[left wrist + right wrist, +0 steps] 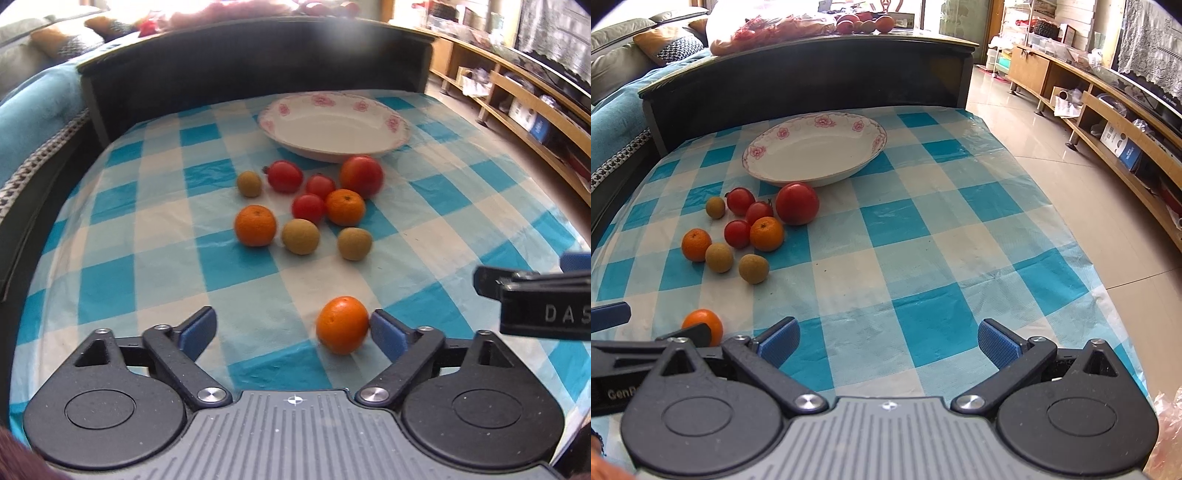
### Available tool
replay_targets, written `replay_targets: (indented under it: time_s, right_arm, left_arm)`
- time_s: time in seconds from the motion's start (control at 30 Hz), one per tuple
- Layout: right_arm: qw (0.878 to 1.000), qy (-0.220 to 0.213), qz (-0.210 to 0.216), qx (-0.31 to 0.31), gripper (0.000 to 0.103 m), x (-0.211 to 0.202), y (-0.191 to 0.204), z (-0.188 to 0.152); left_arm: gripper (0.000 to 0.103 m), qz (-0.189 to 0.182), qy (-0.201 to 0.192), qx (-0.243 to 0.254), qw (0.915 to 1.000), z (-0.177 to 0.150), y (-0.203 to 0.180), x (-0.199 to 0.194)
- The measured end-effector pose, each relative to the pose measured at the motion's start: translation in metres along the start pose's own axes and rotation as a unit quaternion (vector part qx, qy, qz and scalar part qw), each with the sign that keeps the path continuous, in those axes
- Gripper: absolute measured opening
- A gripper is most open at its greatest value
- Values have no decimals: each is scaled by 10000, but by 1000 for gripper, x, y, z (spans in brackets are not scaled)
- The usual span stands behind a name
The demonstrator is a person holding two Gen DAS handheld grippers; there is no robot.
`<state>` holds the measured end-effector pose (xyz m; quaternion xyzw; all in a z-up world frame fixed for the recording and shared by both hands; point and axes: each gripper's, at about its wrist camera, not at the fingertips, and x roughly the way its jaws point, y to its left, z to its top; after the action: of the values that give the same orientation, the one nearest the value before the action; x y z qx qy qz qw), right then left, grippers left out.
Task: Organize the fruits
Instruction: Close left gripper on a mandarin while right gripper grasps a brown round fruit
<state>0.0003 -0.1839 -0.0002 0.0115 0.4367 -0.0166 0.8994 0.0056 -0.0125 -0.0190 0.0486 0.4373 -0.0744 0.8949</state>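
A small orange (341, 325) lies on the checked cloth between the fingers of my left gripper (291, 321). It rests against the right blue pad, while the left pad stands well clear of it, so the gripper is open. The same orange (705, 323) shows at the lower left of the right wrist view, partly behind a left finger (696, 331). My right gripper (888, 330) is open over bare cloth with nothing between its fingers. A white flowered plate (332, 127) sits empty at the back. Before it lie several fruits: a big tomato (361, 175), small tomatoes, two oranges (255, 225) and brown round fruits (300, 236).
A dark wooden board (240, 59) rises behind the table. A blue sofa (33, 110) is to the left, and wooden shelves (1108, 122) over tiled floor to the right. The table's right edge (1082, 236) is near my right gripper. Part of the right gripper (535, 295) enters the left wrist view.
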Motion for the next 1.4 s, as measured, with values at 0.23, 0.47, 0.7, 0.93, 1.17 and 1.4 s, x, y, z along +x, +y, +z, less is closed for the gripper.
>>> replay_targets:
  time_s: [0.23,0.47,0.7,0.93,1.17,1.4]
  right_arm:
    - [9999,-41,81,-68,103,-2,2,4]
    - [9993,32,364,-74,88,-4,3,7]
    - [9961,61,875,118,66,-12,3,20]
    - [9928,47,1191,61,65,-16,9,40]
    - [9912,164,1255,-380,65,8,27,49]
    - [9813,249,1632,-993,57,33,52,49]
  left_arm:
    - [71,-147,154,171,9996,-1,-7,12]
    - [62,-177,94,262,9995,-2,-3,11]
    - [40,-292,112,413,9987,1,-5,10]
    - [39,-450,225,467,9976,8,-4,10]
    - [40,-710,236,180,9970,9,8,14]
    - [40,-686,57,409,9968,3,6,13]
